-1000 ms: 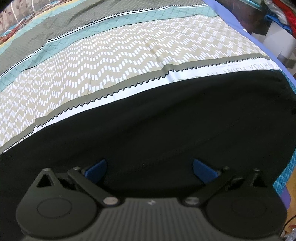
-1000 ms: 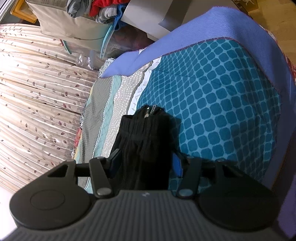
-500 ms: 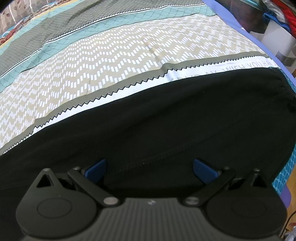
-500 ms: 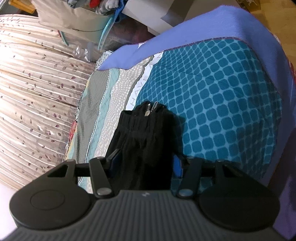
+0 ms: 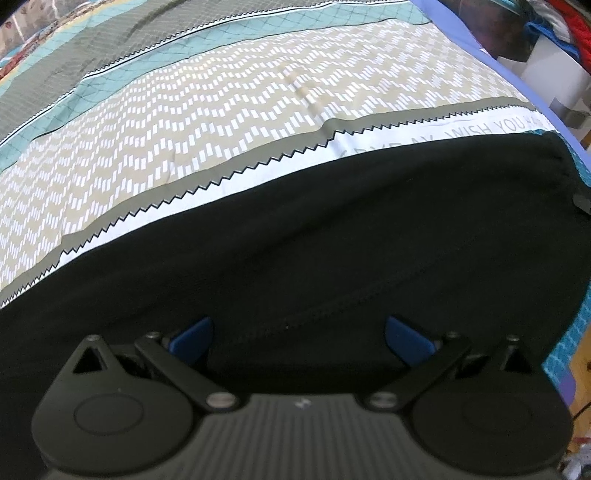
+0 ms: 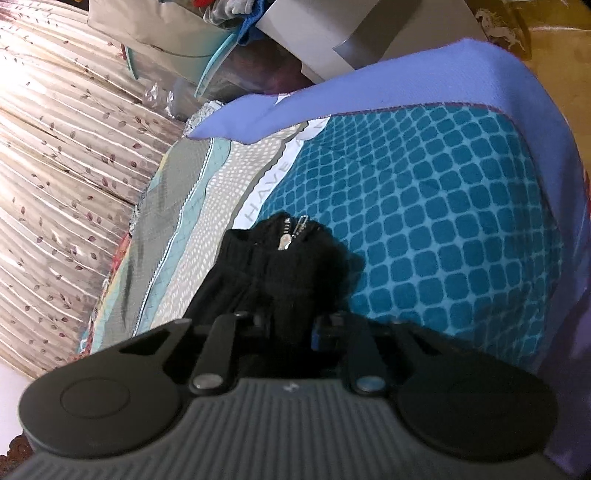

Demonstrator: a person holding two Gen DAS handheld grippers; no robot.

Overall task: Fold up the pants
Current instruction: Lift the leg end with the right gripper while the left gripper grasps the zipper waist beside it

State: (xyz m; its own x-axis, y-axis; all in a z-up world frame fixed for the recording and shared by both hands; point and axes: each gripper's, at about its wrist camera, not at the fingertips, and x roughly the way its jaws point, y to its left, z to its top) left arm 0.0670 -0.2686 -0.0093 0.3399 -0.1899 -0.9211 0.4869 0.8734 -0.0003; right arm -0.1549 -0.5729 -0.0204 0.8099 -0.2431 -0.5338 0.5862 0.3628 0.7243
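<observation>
In the left wrist view, the black pants (image 5: 332, 251) are lying flat on the bedspread (image 5: 221, 122) and filling the whole lower part of the picture. Their far edge is running along the white stripe with grey letters (image 5: 461, 129), and the tan zigzag stripe is sitting just past that. The left gripper (image 5: 299, 332) is hanging right over the pants. Its two blue fingertips (image 5: 190, 338) are standing wide apart, and the black cloth is showing between them. The fingers are not squeezing anything. A thin seam of the pants is running between the two tips. Off the right edge of the bedspread, a pile of clothes (image 5: 565, 26) is sitting near the top corner.

In the right wrist view, the pants (image 6: 269, 273) are bunching up into a narrow dark lump on the bedspread (image 6: 424, 221), partly over its blue checked part. A silver zipper (image 6: 291, 232) is shining at the far end of the lump. The right gripper (image 6: 284, 332) is pinching the near end of the pants. Its fingers are pulled in close on both sides of the cloth, with the black fabric packed tight between them. Past the far side of the bedspread, a leafy curtain (image 6: 62, 166) is hanging, and a white box (image 6: 351, 33) is sitting beyond the purple border.
</observation>
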